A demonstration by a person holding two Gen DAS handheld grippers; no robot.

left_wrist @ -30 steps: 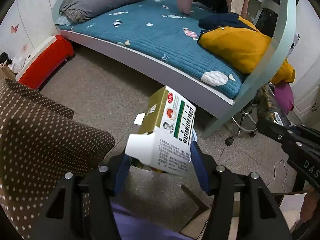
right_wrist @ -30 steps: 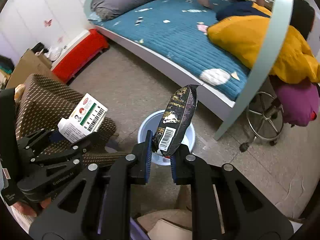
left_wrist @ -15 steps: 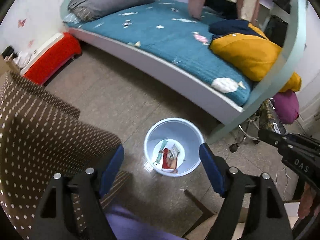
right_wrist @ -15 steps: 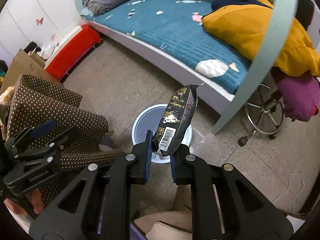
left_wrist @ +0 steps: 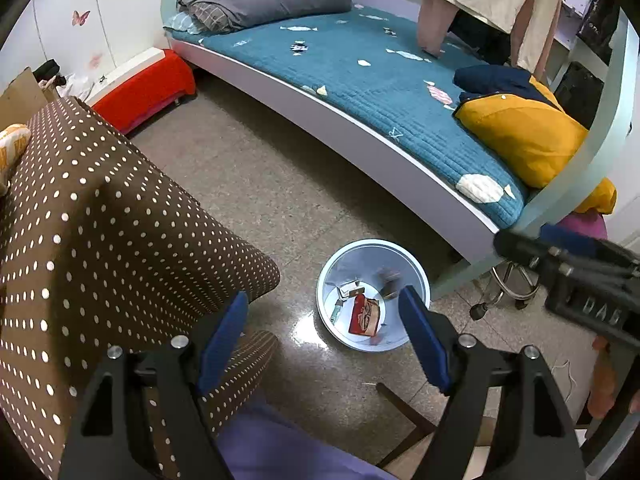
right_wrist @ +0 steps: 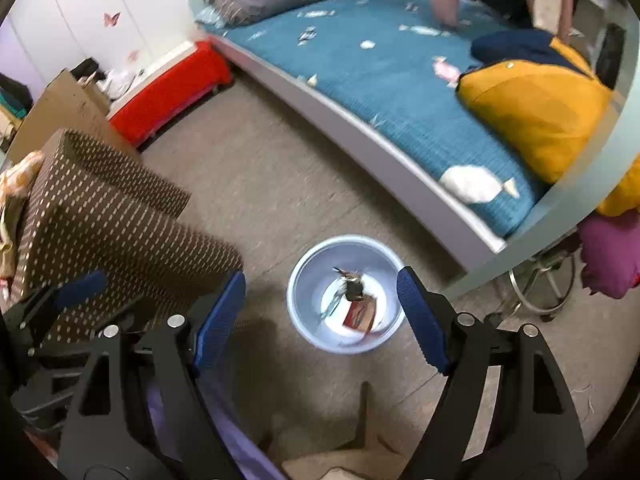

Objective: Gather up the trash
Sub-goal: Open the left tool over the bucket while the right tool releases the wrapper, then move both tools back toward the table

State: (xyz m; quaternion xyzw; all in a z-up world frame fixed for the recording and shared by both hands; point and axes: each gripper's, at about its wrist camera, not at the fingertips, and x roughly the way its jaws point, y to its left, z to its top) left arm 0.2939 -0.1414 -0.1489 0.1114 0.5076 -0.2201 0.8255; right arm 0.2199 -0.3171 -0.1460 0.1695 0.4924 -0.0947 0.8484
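Observation:
A pale blue bin (left_wrist: pixel 376 245) stands on the floor beside the bed. Inside lie a red packet (left_wrist: pixel 363 315) and other scraps. A black snack packet (right_wrist: pixel 353 287), blurred, is dropping into the bin (right_wrist: pixel 344 240), above the red packet (right_wrist: pixel 359 315). My right gripper (right_wrist: pixel 322 320) hovers over the bin, its jaws opening with nothing between them. My left gripper (left_wrist: pixel 324 340) is open and holds nothing, just left of the bin. The right gripper (left_wrist: pixel 580 276) also shows at the right edge of the left wrist view.
A brown polka-dot fabric box (left_wrist: pixel 100 240) stands close on the left. The teal bed (left_wrist: pixel 360 80) with a yellow cushion (left_wrist: pixel 528 140) runs behind the bin. A wheeled stool (right_wrist: pixel 540 280) stands to the right, a red bench (left_wrist: pixel 144 88) at the back left. A person (left_wrist: pixel 480 0) stands beyond the bed.
The left gripper let go of the white and green carton, which is gone from its jaws. The right gripper opened and the black packet fell towards the bin.

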